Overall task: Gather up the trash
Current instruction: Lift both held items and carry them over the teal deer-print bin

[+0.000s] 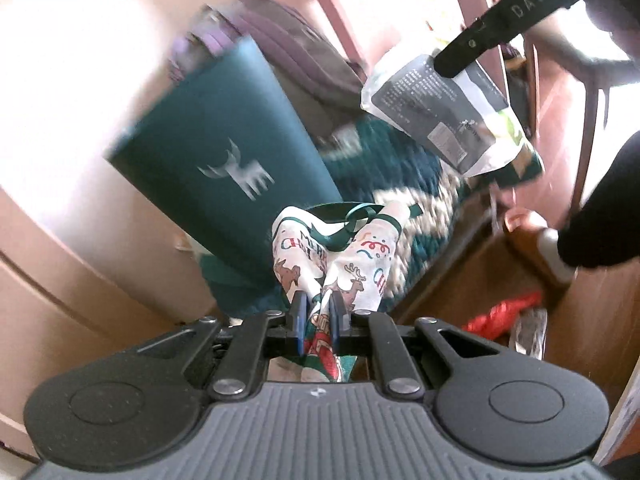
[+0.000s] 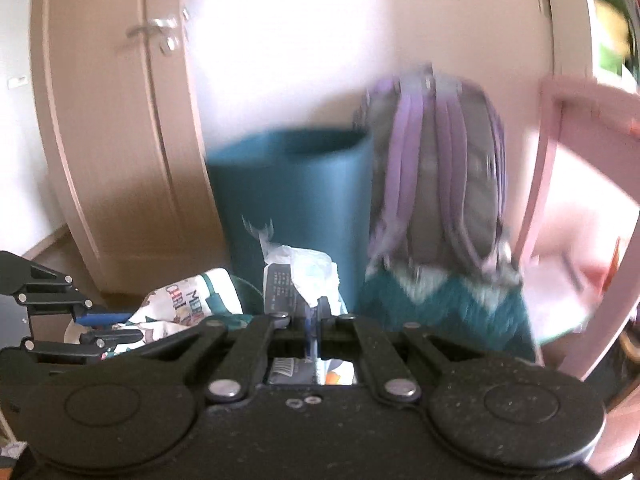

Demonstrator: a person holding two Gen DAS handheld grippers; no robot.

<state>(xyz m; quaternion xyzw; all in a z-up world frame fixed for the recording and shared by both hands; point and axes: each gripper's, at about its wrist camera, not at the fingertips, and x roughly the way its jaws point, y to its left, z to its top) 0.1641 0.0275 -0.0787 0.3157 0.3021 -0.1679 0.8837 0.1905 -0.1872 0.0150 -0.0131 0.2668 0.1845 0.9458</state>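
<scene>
Where a brown wooden floor point(image 1: 592, 312) met a pale wall point(image 2: 304, 40) and cupboard door point(image 2: 100, 140), a teal bag point(image 1: 224, 148) stood ahead of both tongs beside a purple backpack point(image 2: 436, 176); its contents were hidden. The left tongs point(image 1: 318, 310) were pinching a Christmas-print wrapper point(image 1: 340, 256) held in the air. The right tongs point(image 2: 312, 320), pressed together, gripped a grey-and-white packet point(image 1: 436, 108).

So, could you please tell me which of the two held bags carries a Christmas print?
The white bag in the left hand-held gripper; the right one's grey-and-white pouch shows only small text.
</scene>
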